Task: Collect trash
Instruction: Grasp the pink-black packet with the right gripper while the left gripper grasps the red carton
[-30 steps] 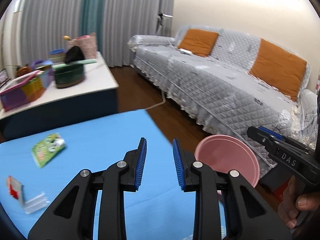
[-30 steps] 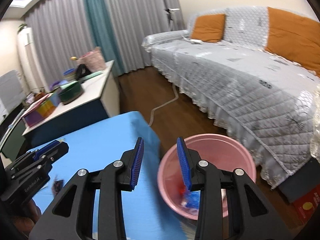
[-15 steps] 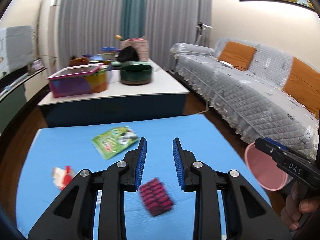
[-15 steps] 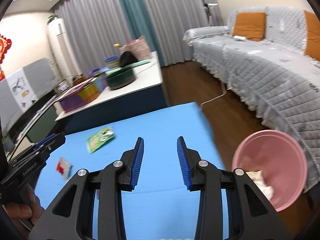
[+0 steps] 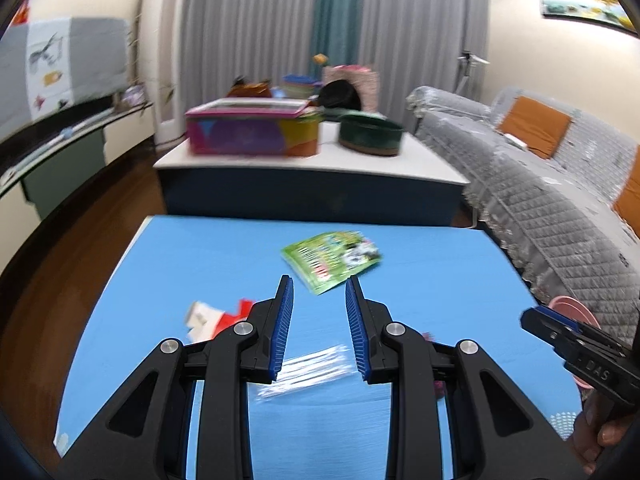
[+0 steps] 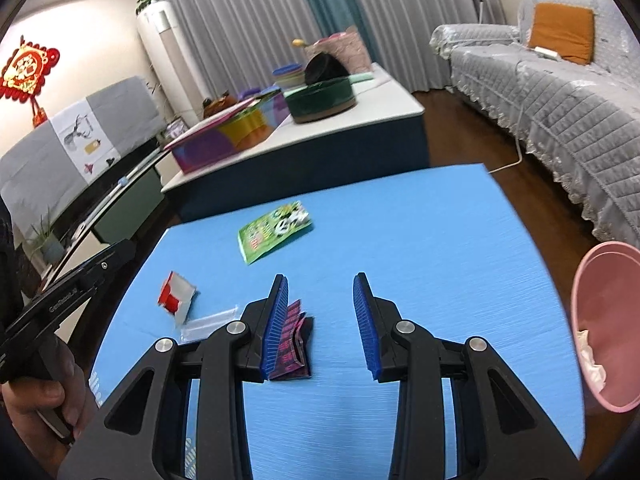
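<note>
Both grippers hang over the blue table point(image 6: 420, 240) with four scraps of litter spread across it. Farthest back lies a flat green snack packet point(image 6: 274, 232), glossy, printed with red lettering and a black-and-white cartoon figure, skewed at an angle near the table's middle. Nearer in on the left sits a small red-and-white carton point(image 6: 176, 294), crumpled and open at one end. Just beside it lies a clear plastic wrapper point(image 6: 210, 322), long and flat, catching light in streaks. To its right is a dark wrapper with magenta print point(image 6: 294, 344), creased, its edges curling up off the surface. The left gripper point(image 5: 319, 326) has its blue-ribbed jaws parted with nothing between them, the clear wrapper showing on the table below the gap and the carton off to its left. The right gripper point(image 6: 320, 322) is likewise spread and empty; the magenta wrapper lies right at its left finger, though whether they touch is hard to say. Off the table's right edge stands the pink bin point(image 6: 604, 320), tilted toward the camera, with pale crumpled paper already inside. A hand point(image 6: 36, 396) grips the left tool's handle at the lower left of the right view.
</note>
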Tool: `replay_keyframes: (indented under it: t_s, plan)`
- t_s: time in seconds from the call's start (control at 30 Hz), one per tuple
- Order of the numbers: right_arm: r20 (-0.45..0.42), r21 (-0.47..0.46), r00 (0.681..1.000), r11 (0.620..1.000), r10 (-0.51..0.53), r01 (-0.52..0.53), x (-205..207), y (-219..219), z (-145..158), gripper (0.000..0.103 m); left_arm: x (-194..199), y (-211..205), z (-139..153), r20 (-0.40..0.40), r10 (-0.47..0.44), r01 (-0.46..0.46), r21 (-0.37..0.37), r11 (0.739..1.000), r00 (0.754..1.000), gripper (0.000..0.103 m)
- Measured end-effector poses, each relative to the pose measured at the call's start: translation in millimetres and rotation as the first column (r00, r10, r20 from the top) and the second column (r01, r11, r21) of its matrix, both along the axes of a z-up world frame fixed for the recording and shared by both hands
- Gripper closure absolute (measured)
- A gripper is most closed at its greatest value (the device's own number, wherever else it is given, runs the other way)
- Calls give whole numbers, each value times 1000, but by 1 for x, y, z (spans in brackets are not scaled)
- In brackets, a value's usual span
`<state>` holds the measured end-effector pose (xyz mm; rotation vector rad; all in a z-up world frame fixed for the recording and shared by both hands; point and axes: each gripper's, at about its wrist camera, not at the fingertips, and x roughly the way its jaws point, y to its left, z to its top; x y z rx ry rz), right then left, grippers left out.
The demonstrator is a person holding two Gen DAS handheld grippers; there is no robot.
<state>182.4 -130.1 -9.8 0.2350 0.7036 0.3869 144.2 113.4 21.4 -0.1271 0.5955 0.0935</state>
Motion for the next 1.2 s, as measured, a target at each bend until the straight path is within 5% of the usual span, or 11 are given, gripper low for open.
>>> replay_keyframes:
  t_s: [0.1, 0.2, 0.43, 1.03, 1.1, 1.2]
  plan:
    - [-42, 1, 998, 999, 48, -48, 5, 12, -10, 66, 5, 18, -13, -44, 57, -57, -15, 998, 997, 72]
    - [-88, -8, 989, 993, 121, -122, 8, 28, -22, 66, 12, 35, -29, -101, 102, -106, -34, 994, 990, 58]
    - [-144, -53, 973, 980, 181, -190, 13, 49, -39, 66, 25, 46, -58, -181, 134, -140, -21, 990, 974, 57]
    - [-233, -87, 948, 966, 217, -243, 26, 60, -66, 71, 46, 37, -79, -231, 145, -143, 26, 989, 962, 57]
    - [-230, -87, 948, 966, 220, -245, 26, 60, -65, 78, 47, 37, -79, -230, 149, -147, 29, 989, 962, 61]
    - [-224, -86, 948, 965, 225, -249, 26, 59, -64, 87, 49, 35, -80, -238, 155, -147, 50, 988, 959, 84]
